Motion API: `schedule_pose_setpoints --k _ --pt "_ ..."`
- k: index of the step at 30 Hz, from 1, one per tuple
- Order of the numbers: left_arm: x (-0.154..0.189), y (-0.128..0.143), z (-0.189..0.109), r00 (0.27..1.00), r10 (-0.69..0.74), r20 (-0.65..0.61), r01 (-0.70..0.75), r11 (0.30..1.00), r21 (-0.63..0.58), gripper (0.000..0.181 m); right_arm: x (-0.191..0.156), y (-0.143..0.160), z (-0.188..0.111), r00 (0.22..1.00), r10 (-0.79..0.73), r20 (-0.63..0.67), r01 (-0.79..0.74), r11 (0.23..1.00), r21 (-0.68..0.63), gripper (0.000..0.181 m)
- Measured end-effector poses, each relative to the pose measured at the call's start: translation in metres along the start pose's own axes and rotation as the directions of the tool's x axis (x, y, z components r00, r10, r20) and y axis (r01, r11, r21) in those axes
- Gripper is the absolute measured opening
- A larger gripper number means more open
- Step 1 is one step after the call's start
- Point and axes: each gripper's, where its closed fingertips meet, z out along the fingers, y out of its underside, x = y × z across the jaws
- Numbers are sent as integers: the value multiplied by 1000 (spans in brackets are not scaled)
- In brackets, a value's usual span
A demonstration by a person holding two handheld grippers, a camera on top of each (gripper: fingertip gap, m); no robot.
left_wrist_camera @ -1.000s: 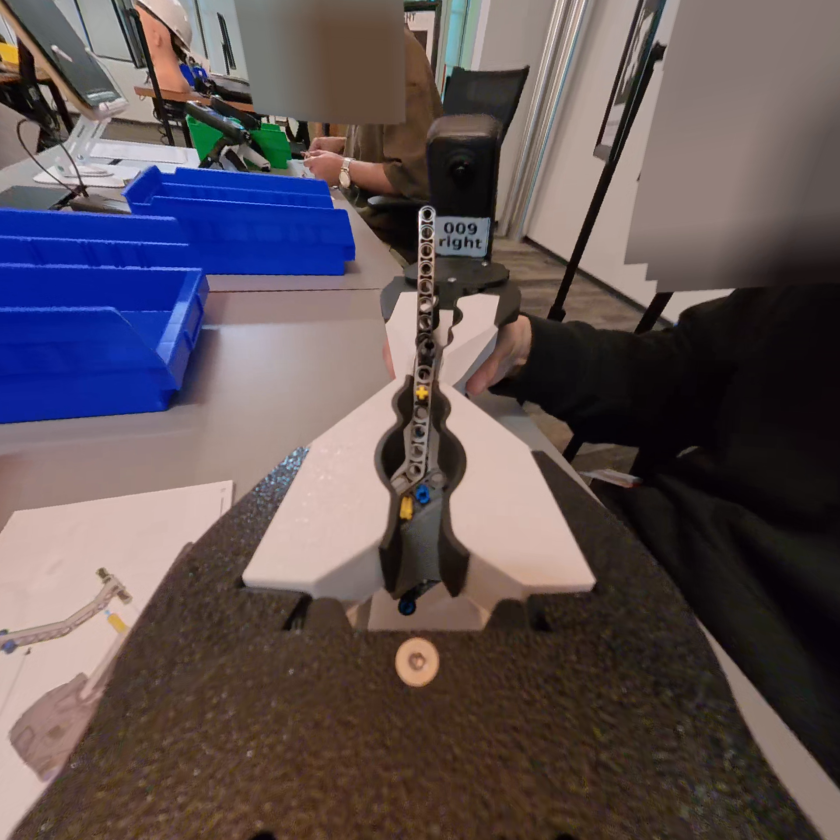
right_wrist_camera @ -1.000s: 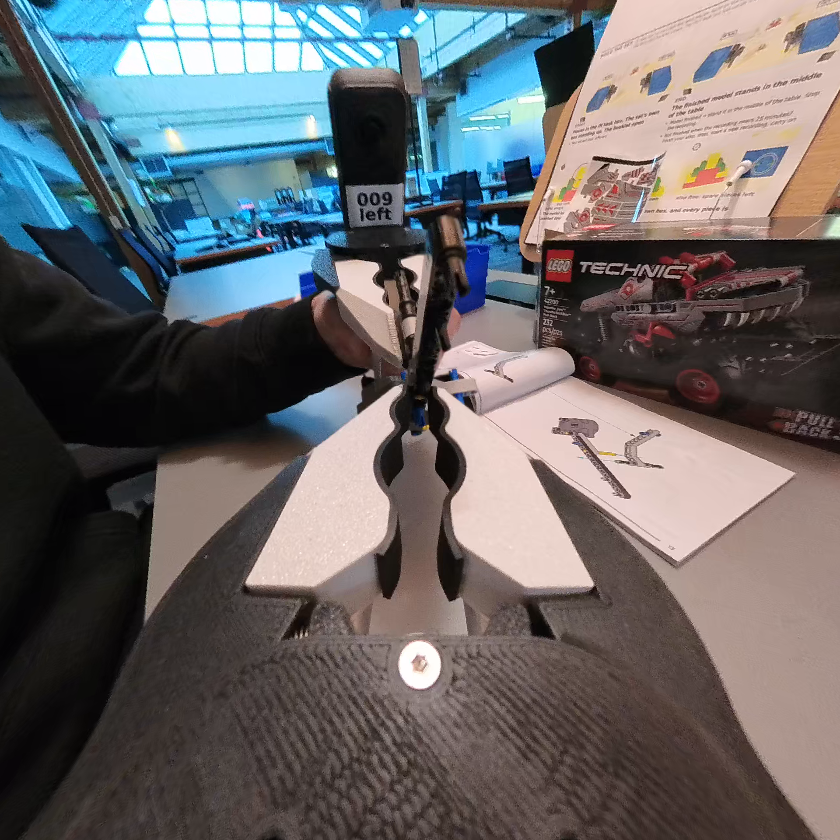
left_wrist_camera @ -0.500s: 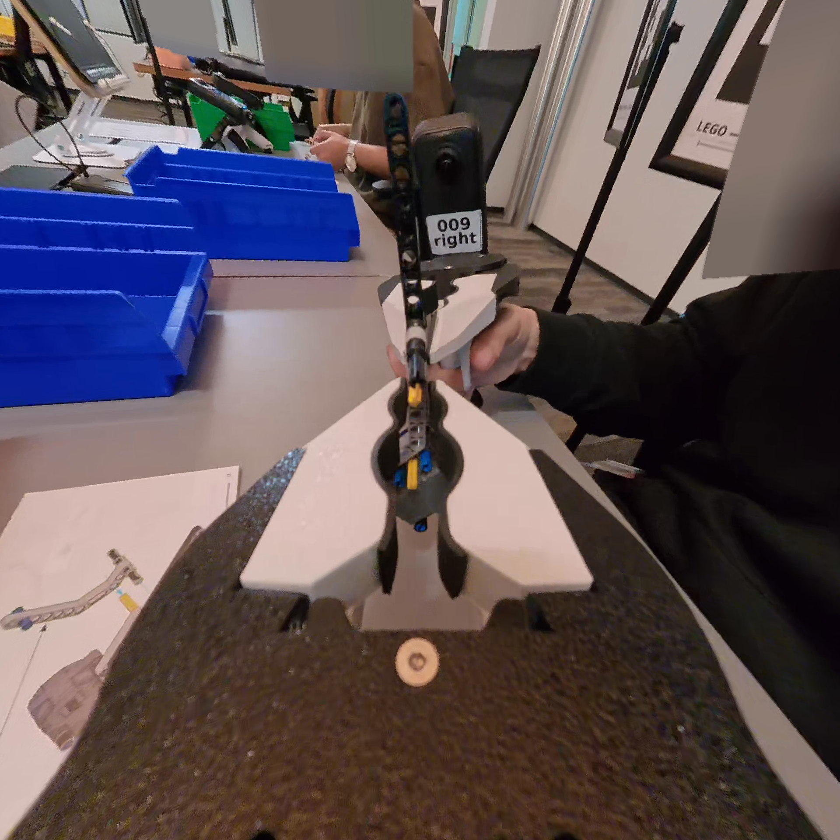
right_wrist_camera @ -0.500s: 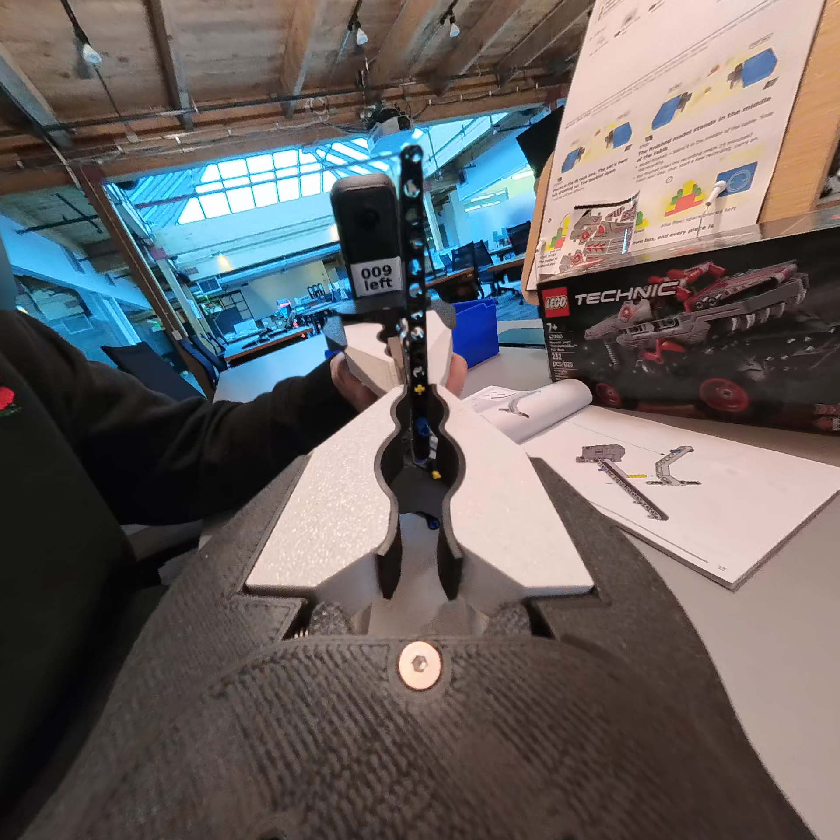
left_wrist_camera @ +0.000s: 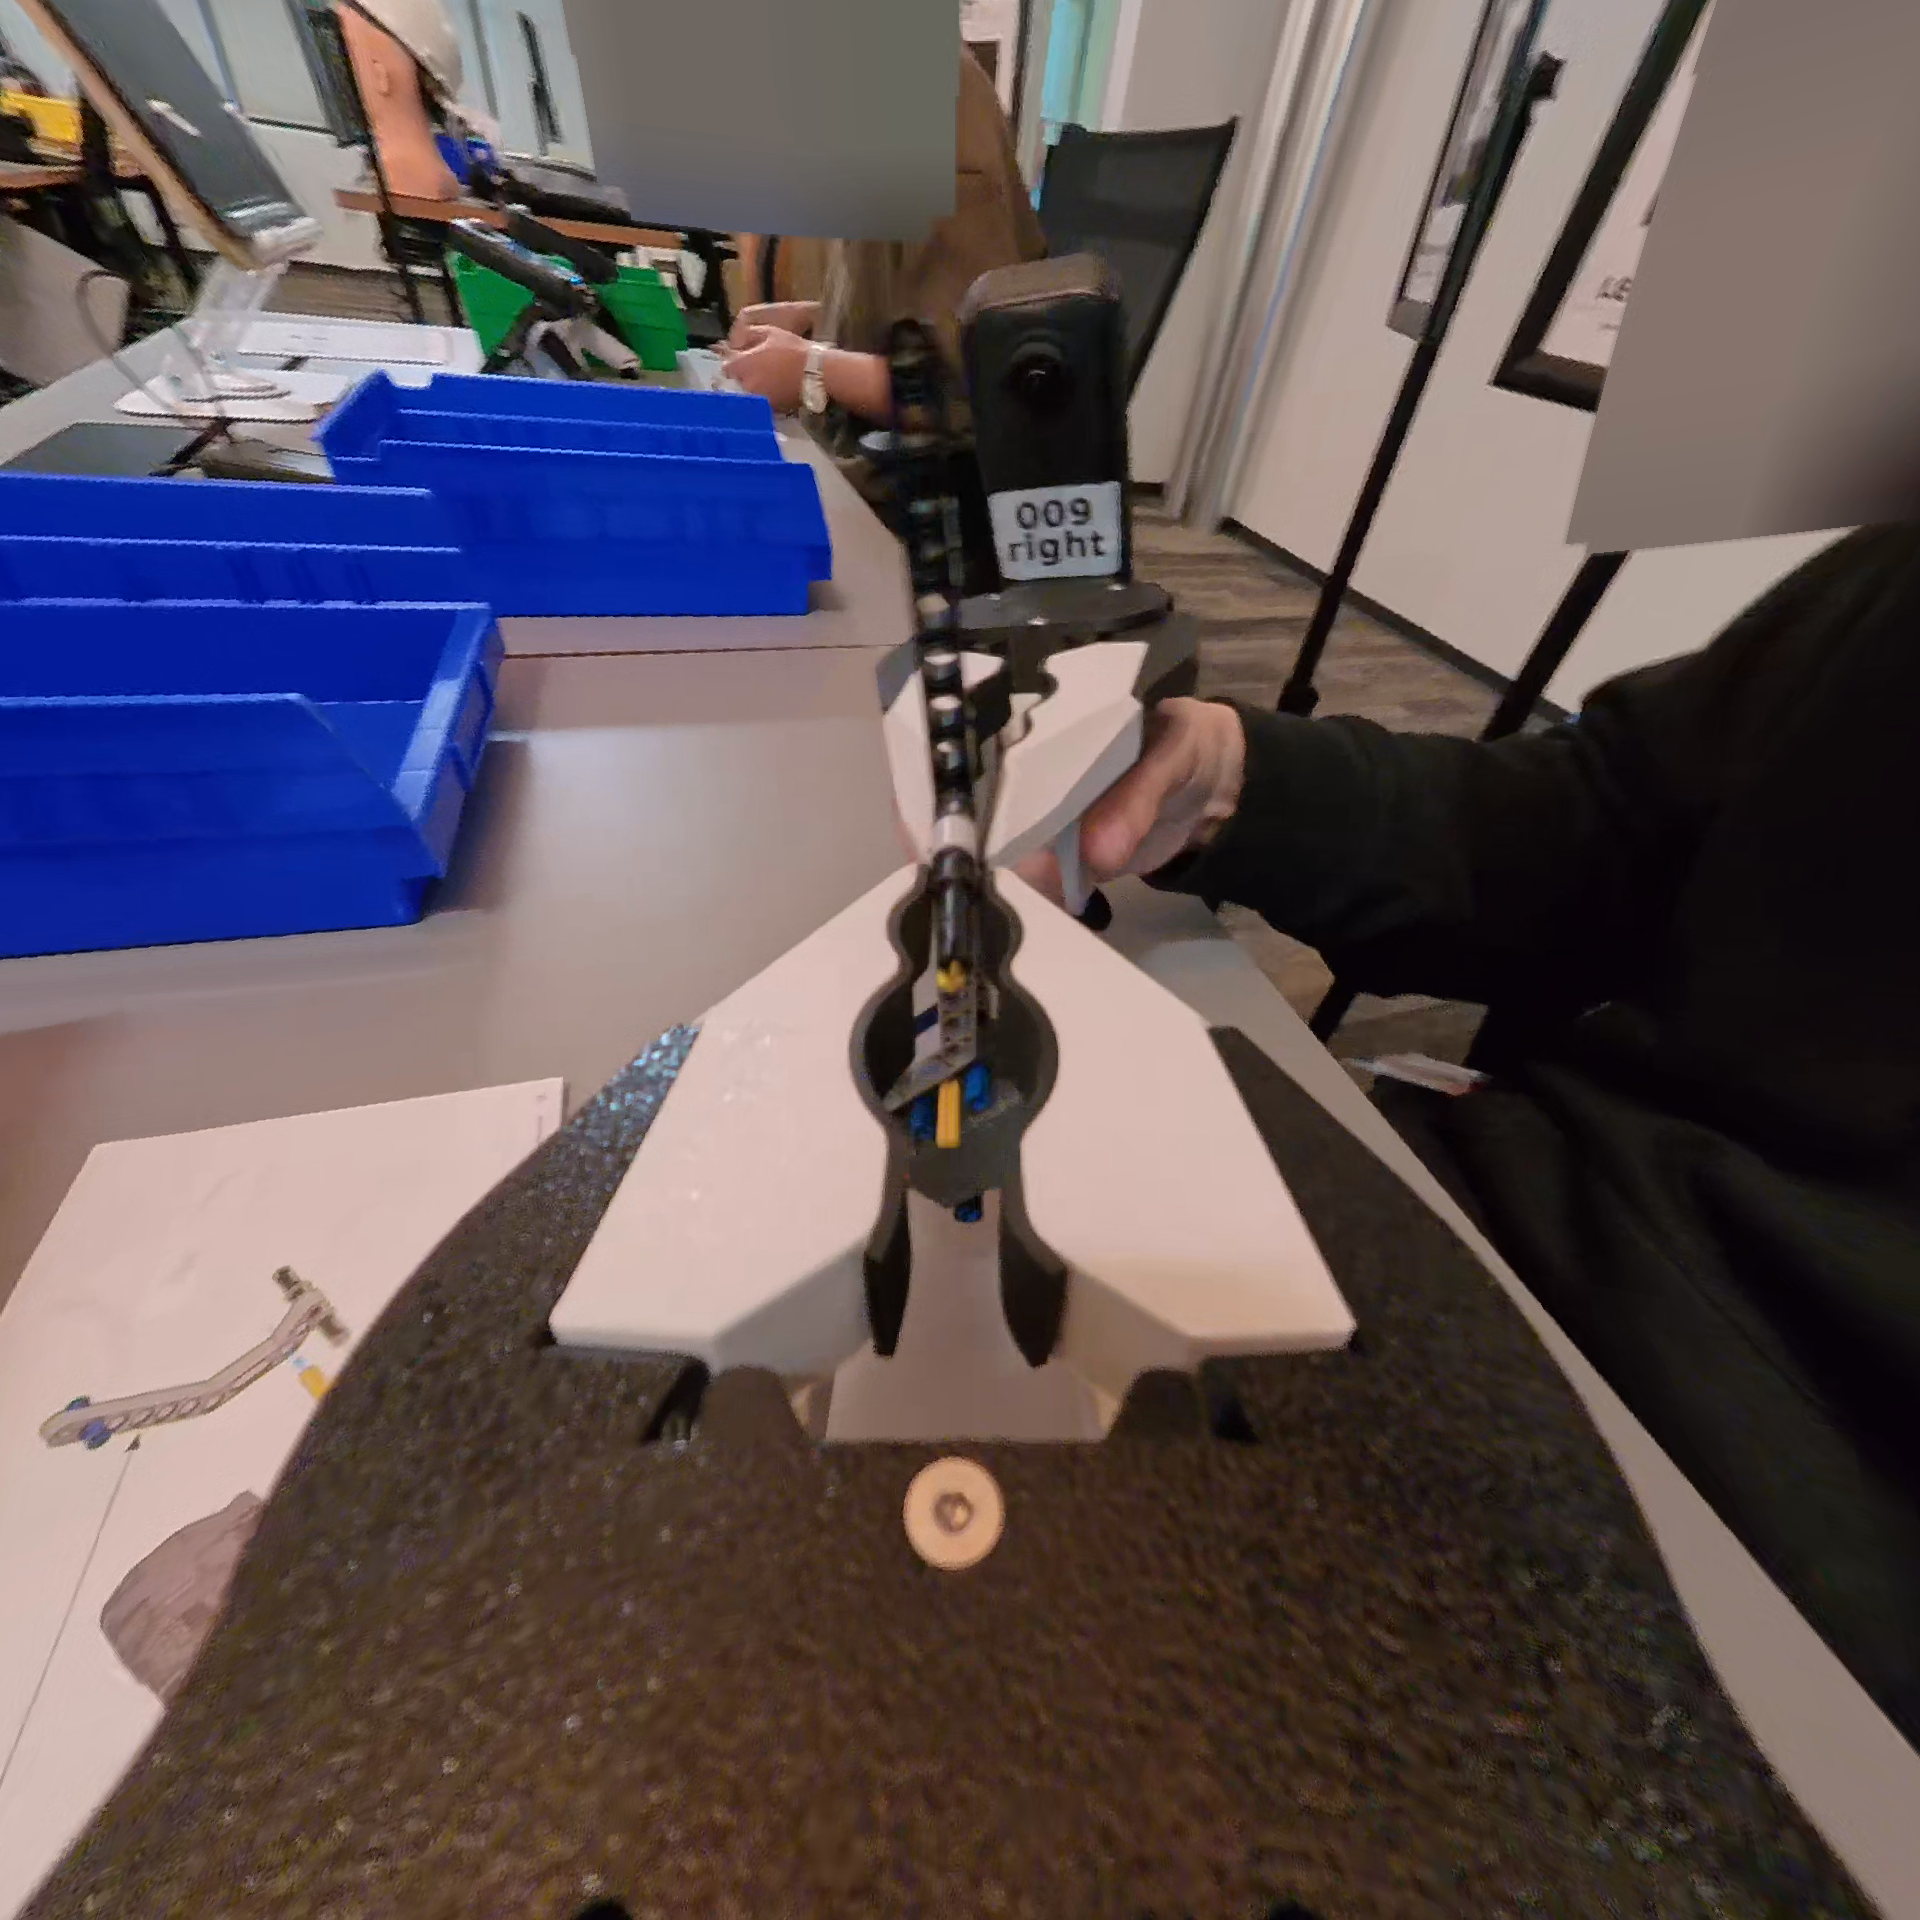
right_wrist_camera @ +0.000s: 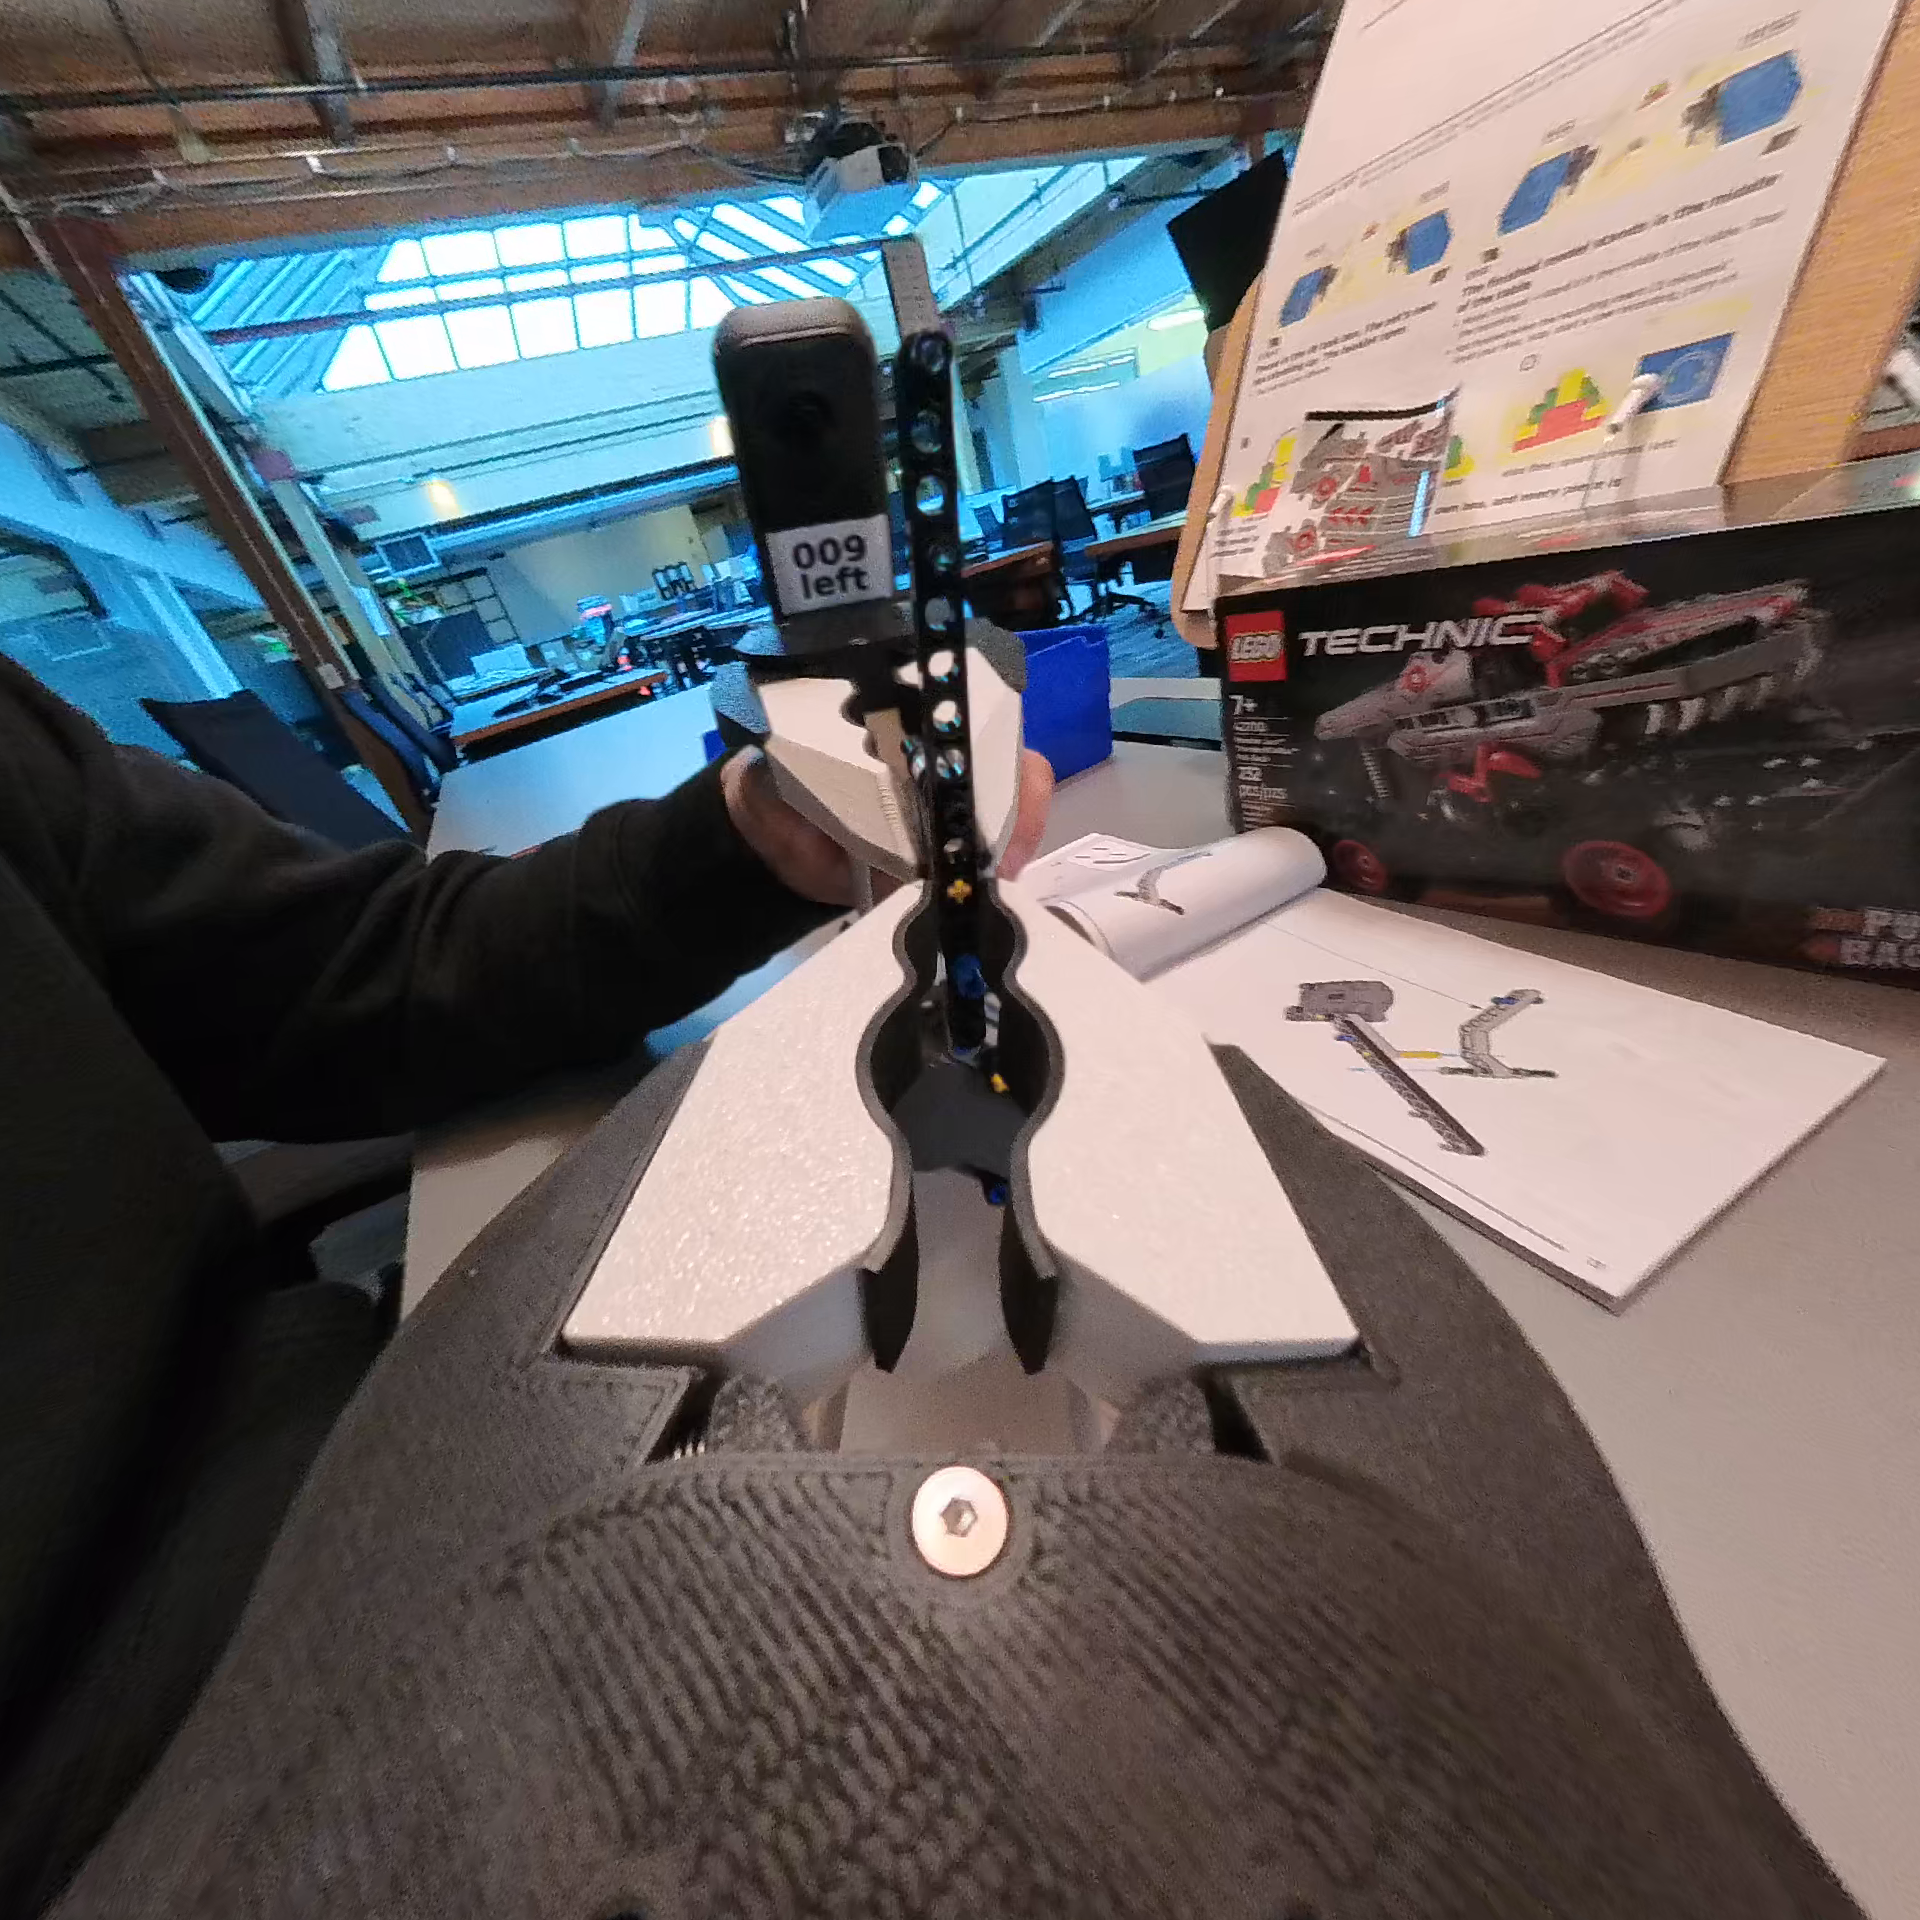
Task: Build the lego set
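Both grippers meet tip to tip above the table. Left gripper and right gripper both clamped on the black beam, upright. Likely mid-assembly; next needs aligned pressing.

Two grippers, one black lego beam, three blue bins, one instruction booklet, one lego box
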Motion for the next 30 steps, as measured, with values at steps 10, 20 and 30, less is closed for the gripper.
schedule_pose_setpoints --k 10,20,30 --pt "-3 -3 -8 999 43 29 -42 999 -16 2 4 -8 -7 1000 19 -9 -19 999 39 4" --pt "-2 1 -4 997 67 34 -65 997 -36 4 3 -6 -6 1000 -7 -16 7 1000 13 4" --pt "-1 16 4 999 55 0 -55 996 -73 4 2 -2 -6 1000 -19 -14 18 1000 -22 5"
